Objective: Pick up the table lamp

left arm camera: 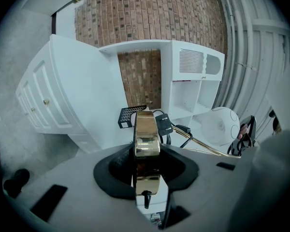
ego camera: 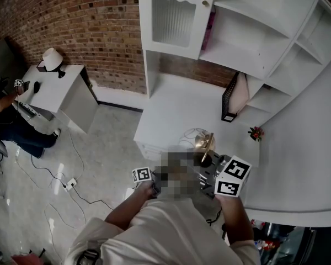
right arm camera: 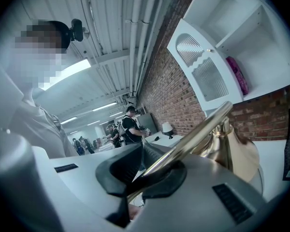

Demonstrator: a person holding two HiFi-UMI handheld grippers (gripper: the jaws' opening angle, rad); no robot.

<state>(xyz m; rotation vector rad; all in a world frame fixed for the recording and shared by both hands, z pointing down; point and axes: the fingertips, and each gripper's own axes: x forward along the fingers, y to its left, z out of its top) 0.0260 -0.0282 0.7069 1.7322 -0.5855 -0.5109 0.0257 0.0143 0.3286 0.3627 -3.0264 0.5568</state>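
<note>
A: Jaws?
B: I read the left gripper (left arm camera: 146,164) clamped on the table lamp (left arm camera: 147,132) at its brass base. The right gripper (right arm camera: 152,175) is closed on its stem.
A: Lamp's place?
B: Held between both, at the white desk's (ego camera: 171,109) near edge.

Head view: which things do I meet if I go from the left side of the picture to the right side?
White side table → brass table lamp → black mesh holder → small red flower.
</note>
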